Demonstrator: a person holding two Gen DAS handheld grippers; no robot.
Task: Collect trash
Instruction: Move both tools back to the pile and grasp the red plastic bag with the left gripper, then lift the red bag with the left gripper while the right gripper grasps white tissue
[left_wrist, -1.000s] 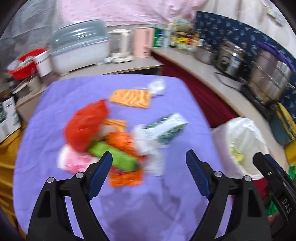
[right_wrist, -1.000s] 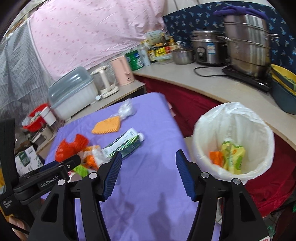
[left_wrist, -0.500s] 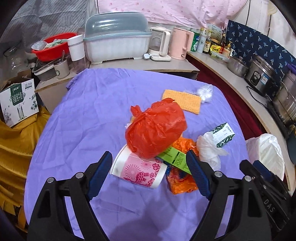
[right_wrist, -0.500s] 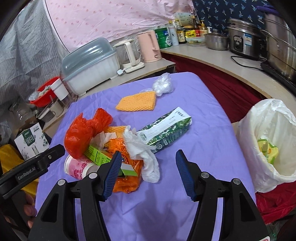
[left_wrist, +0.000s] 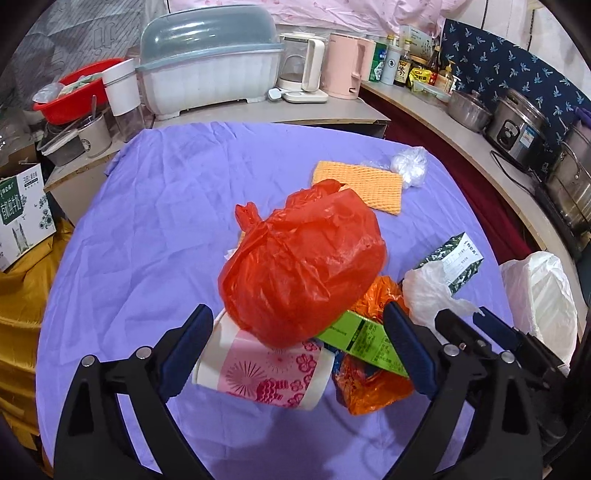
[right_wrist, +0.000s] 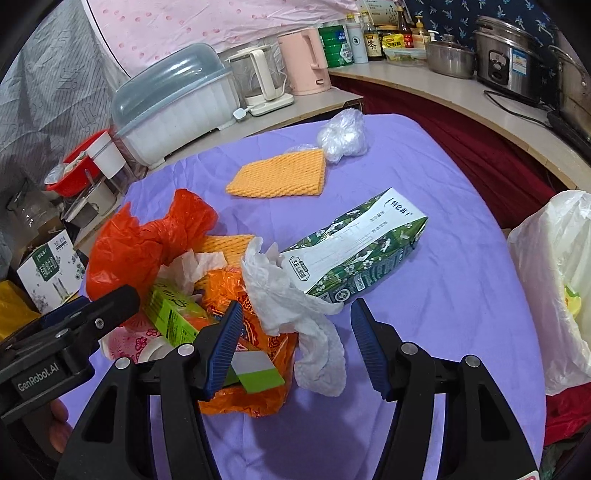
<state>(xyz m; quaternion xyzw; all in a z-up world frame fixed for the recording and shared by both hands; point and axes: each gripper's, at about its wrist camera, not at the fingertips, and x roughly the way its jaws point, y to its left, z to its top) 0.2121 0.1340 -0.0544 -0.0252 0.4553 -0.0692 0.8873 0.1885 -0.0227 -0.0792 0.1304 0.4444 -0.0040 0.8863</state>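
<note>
A purple tablecloth (left_wrist: 155, 206) covered the table, and the trash lay heaped toward its near right side. Off the table's right edge stood the white-lined trash bin (right_wrist: 554, 280), with a yellow scrap visible inside. Largest in the heap was a red plastic bag (left_wrist: 303, 266), resting on a pink-patterned paper cup (left_wrist: 266, 373) that lay on its side. Beside them lay a green-and-white carton (right_wrist: 354, 251), its end touching a crumpled white tissue (right_wrist: 295, 306), with an orange wrapper (right_wrist: 258, 398) and a green box (right_wrist: 173, 314) tucked underneath. Farther back an orange mesh pad (right_wrist: 280, 173) lay flat, a small clear plastic wad (right_wrist: 343, 136) touching its far corner. The left gripper (left_wrist: 295, 347) hung released, its jaws spread wide on either side of the cup and bag, gripping nothing. The right gripper (right_wrist: 295, 343) was likewise released, its jaws wide apart around the tissue.
</note>
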